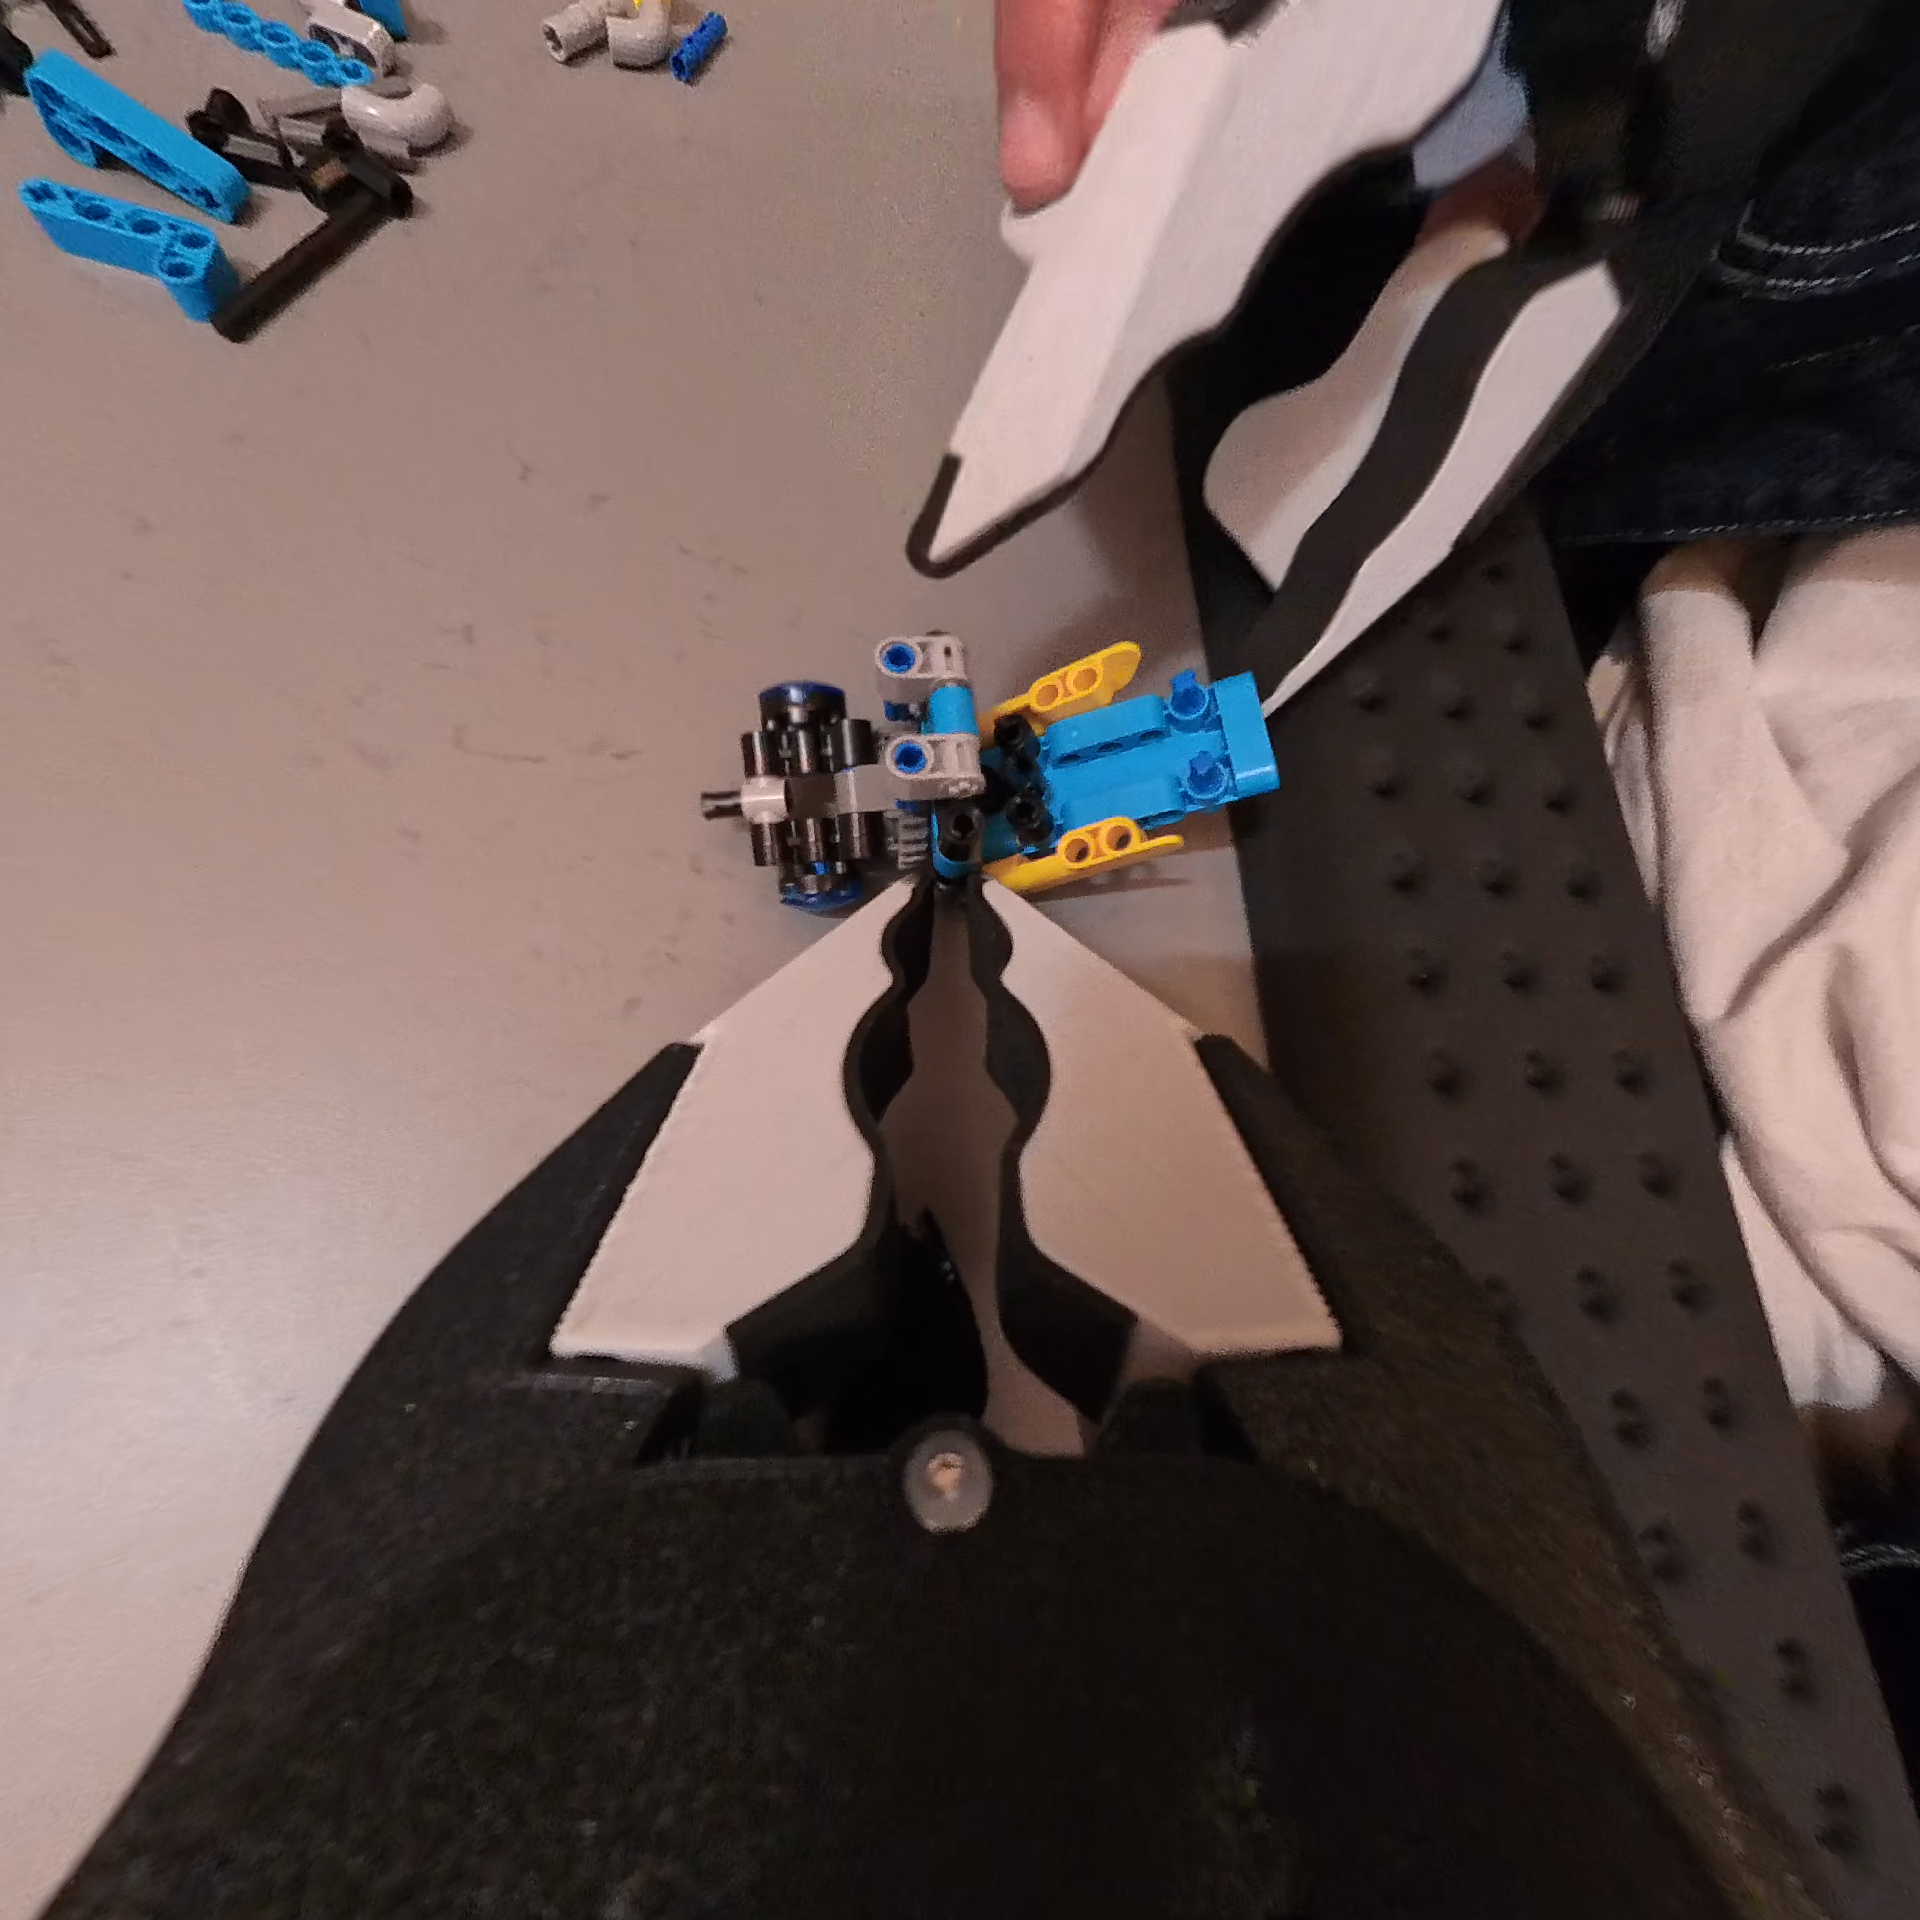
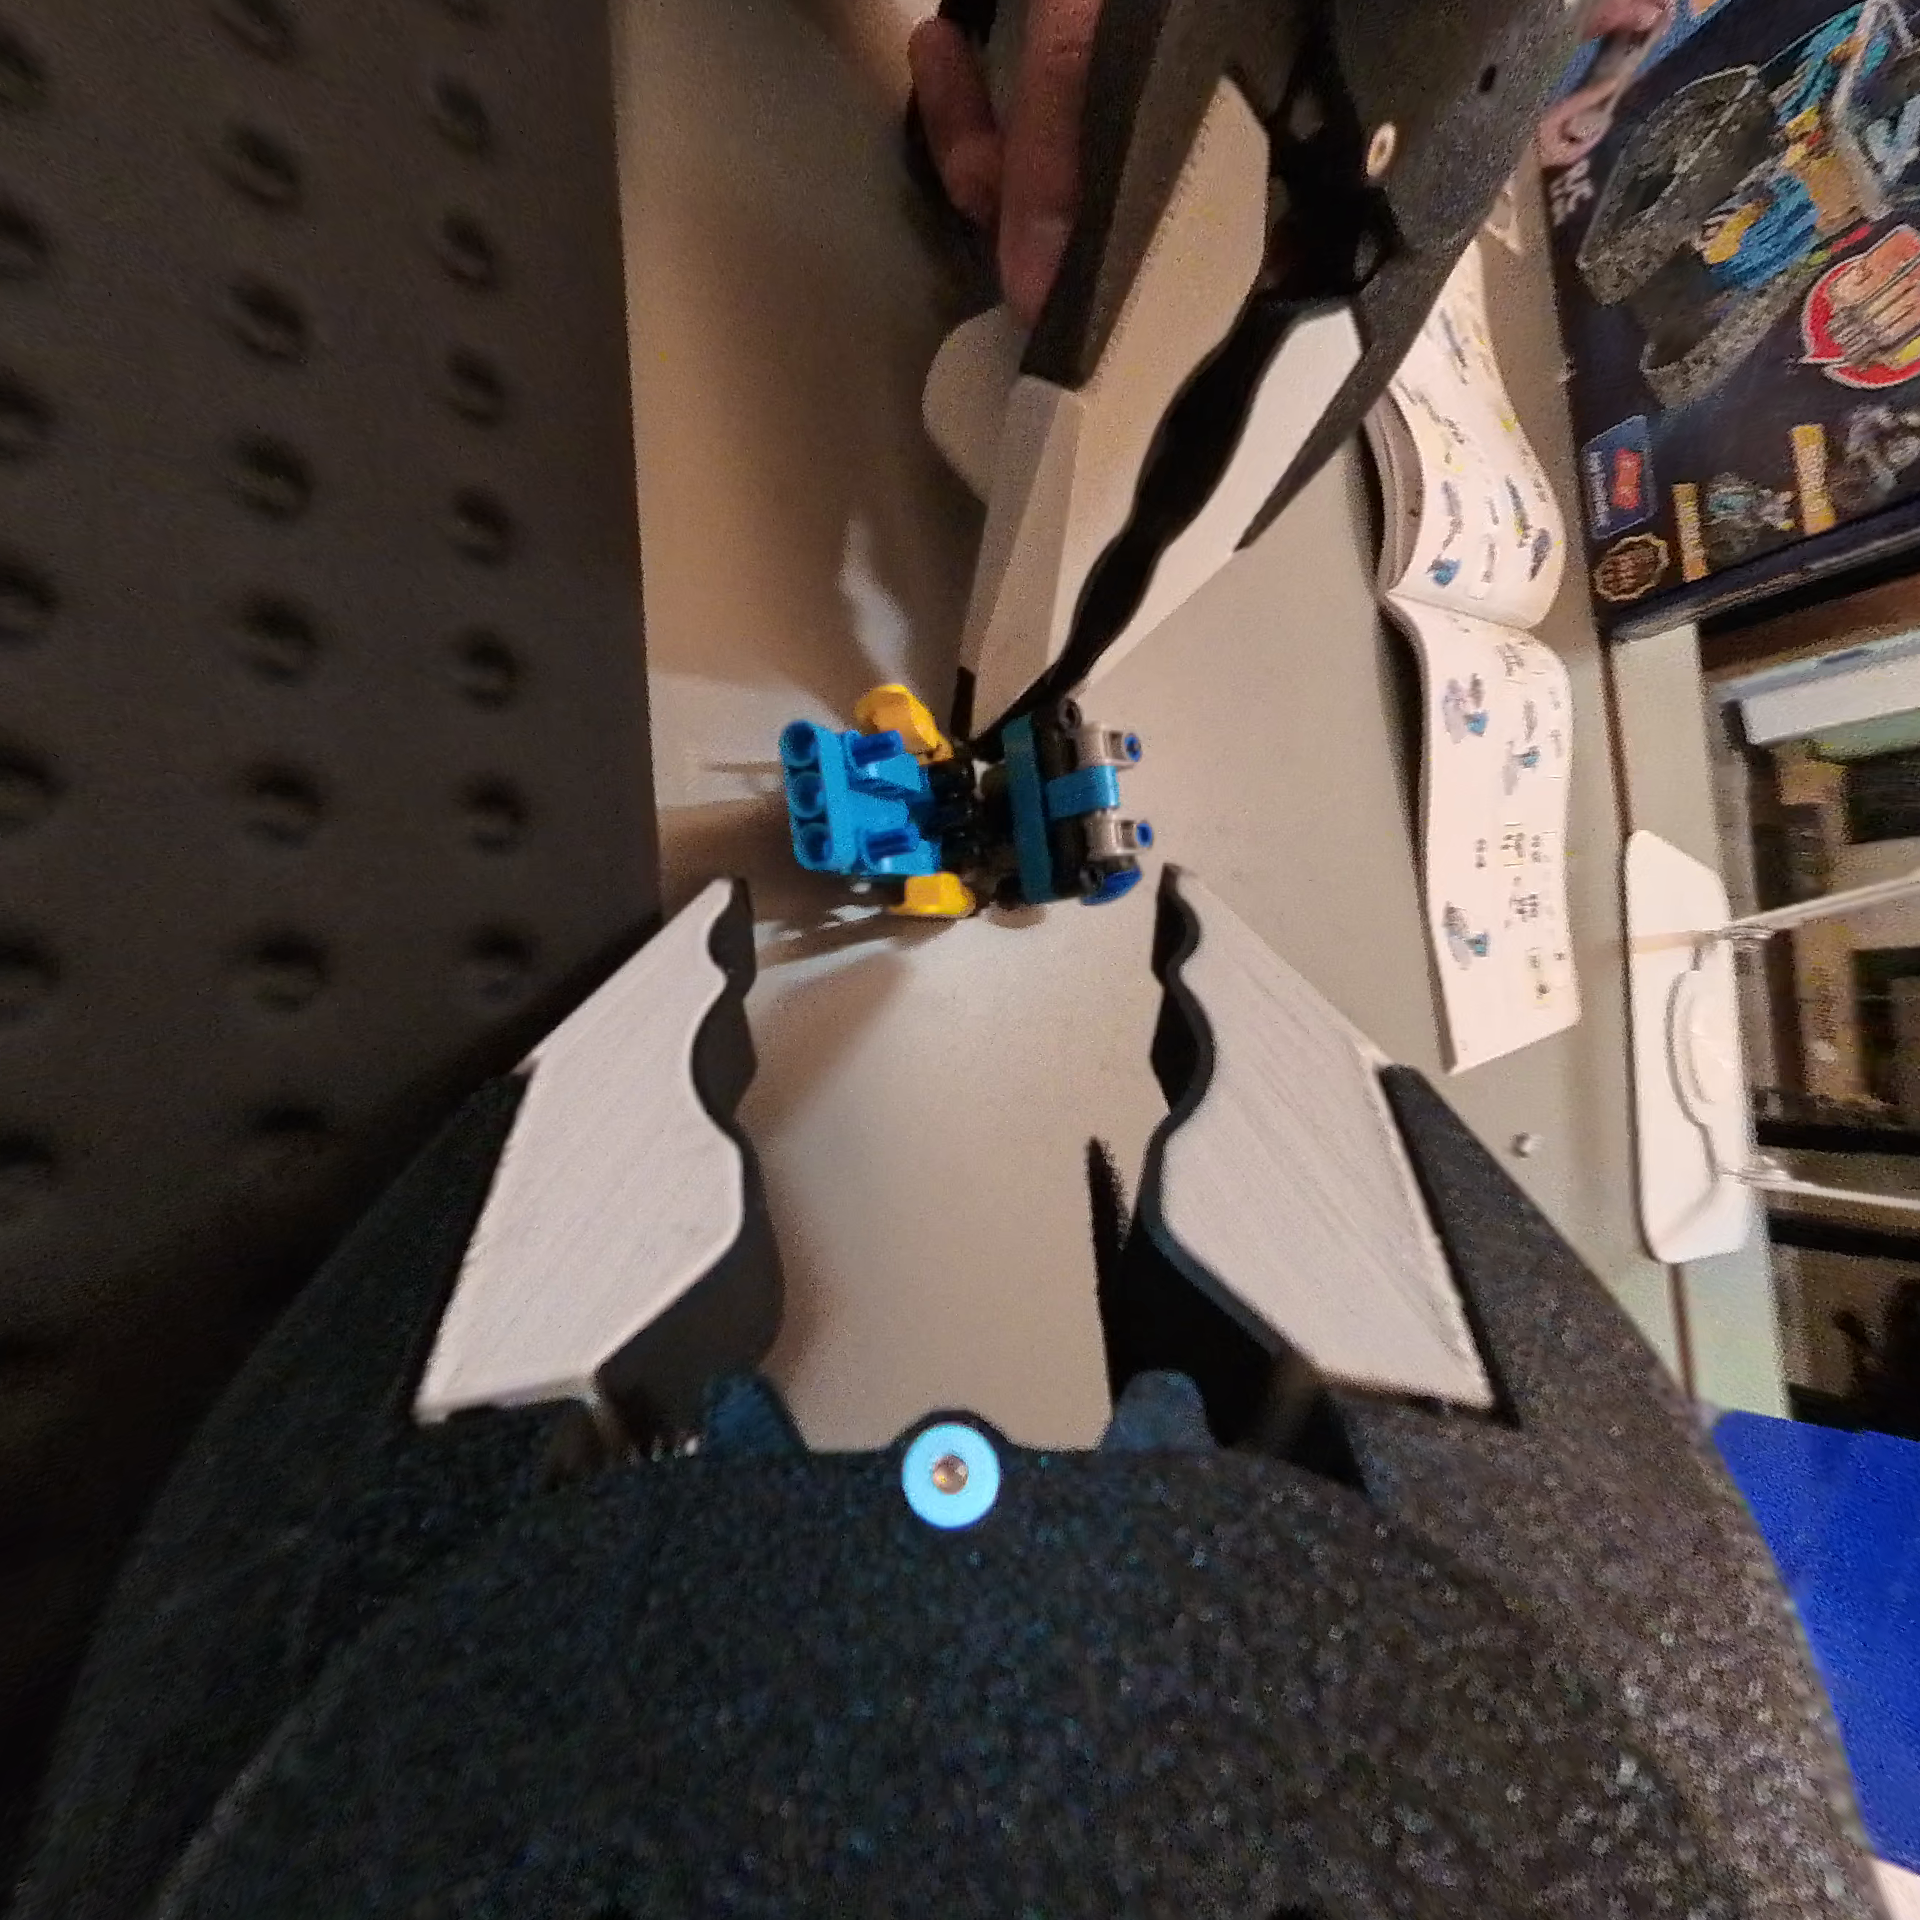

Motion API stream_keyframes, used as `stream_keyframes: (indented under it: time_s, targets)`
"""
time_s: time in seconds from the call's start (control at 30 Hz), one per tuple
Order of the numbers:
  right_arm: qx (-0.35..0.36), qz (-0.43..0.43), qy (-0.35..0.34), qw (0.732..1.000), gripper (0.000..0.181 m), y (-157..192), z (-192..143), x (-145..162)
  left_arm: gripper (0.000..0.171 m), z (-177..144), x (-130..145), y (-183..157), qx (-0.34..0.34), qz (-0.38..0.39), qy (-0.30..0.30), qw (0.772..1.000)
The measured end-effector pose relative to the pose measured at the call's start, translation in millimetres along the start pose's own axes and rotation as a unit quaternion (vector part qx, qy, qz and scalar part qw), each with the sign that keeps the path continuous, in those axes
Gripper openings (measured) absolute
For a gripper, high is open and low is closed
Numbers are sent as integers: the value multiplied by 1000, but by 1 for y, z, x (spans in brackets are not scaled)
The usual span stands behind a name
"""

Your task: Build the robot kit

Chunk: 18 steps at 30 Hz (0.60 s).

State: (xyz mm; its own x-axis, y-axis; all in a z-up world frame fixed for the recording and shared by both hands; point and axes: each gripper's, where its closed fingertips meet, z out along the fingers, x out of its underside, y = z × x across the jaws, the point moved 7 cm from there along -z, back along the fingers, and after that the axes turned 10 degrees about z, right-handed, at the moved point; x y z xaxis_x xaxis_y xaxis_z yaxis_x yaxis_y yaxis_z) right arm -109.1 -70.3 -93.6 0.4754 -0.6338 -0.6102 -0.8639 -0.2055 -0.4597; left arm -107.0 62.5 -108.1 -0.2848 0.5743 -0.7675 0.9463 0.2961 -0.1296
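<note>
A small brick model [image 1: 1122, 764], with a light-blue body, yellow side pieces, grey connectors and black wheels, lies on the grey table [image 1: 468, 623]. My left gripper [image 1: 951, 891] is shut on the model's near edge, at a blue and black part. My right gripper [image 1: 1107, 618] is open just above and to the right of the model, with one fingertip touching or nearly touching its blue end. In the right wrist view the model [image 2: 862, 805] lies just beyond my open right gripper [image 2: 953, 888]. There the left gripper [image 2: 971, 727] pinches it from the far side.
Loose blue beams [image 1: 125, 135], grey connectors [image 1: 400, 109] and a black axle [image 1: 312, 265] lie at the far left. A black dimpled strip [image 1: 1475, 935] runs along the table's right edge. An open instruction booklet [image 2: 1496, 748], a toy box [image 2: 1745, 312] and a white stand [image 2: 1683, 1049] lie beyond. About 4 cm separates my left fingertips from my right. The black axle [image 1: 312, 265] sits 15 cm or so from the ends of my right fingers.
</note>
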Motion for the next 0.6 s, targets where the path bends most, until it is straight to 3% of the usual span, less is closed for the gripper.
stream_keyframes:
  time_s: [0.1, 0.2, 0.4, 0.6]
  targets:
    - [26, -27, 7, 999, 83, -2, 7, -6, 5, 0, 0, 1, 19, -30, -5, 999]
    - [17, -49, 12, 999, 75, 1, 11, -10, 5, 0, 1, 3, 33, -56, -9, 998]
    - [7, -78, 36, 996, 76, -3, 8, -10, 5, 2, 1, 3, 66, -108, -17, 992]
    - [18, -170, 40, 985, 57, -1, 17, -15, 3, 4, 4, 6, 90, -154, -20, 984]
